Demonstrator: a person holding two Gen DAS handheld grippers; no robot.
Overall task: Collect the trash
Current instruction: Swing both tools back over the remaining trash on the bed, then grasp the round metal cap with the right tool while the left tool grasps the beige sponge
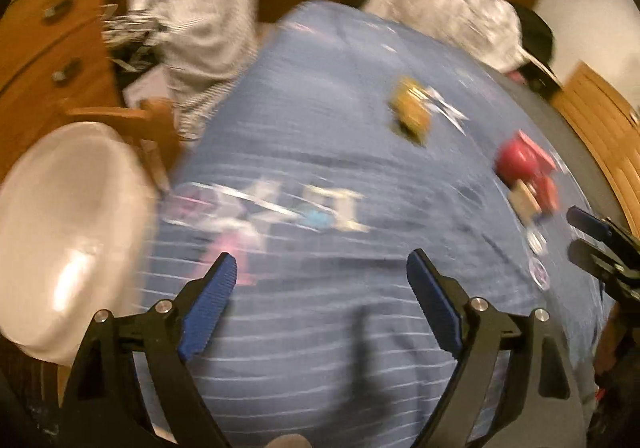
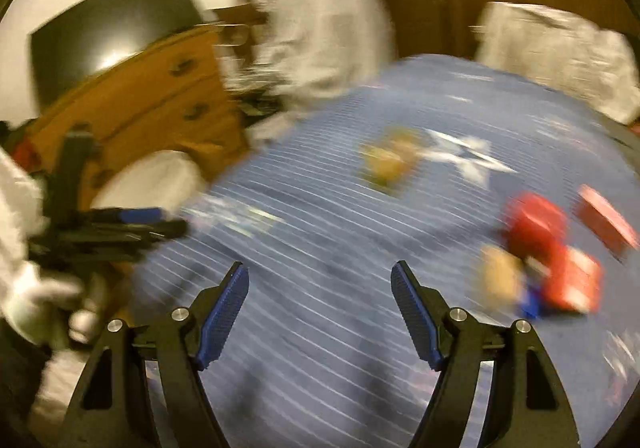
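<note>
Both views are motion-blurred. A blue striped blanket (image 1: 320, 167) covers the bed (image 2: 320, 215). On it lie a yellow-brown wrapper (image 1: 410, 111) (image 2: 390, 161), a red crumpled package (image 1: 528, 167) (image 2: 554, 248) with a tan piece (image 1: 526, 201) (image 2: 500, 274) beside it, and a flat red box (image 2: 606, 224). My left gripper (image 1: 322, 272) is open and empty above the blanket. My right gripper (image 2: 320, 280) is open and empty, with the red package to its right. The right gripper also shows in the left wrist view (image 1: 592, 236), the left one in the right wrist view (image 2: 132, 224).
A white plastic bag (image 1: 68, 232) (image 2: 156, 183) gapes at the bed's left side. A wooden dresser (image 1: 52, 47) (image 2: 160, 103) stands behind it. White bedding (image 1: 440, 7) (image 2: 560, 47) lies at the far end, and grey-white cloth (image 1: 200, 7) hangs at the back left.
</note>
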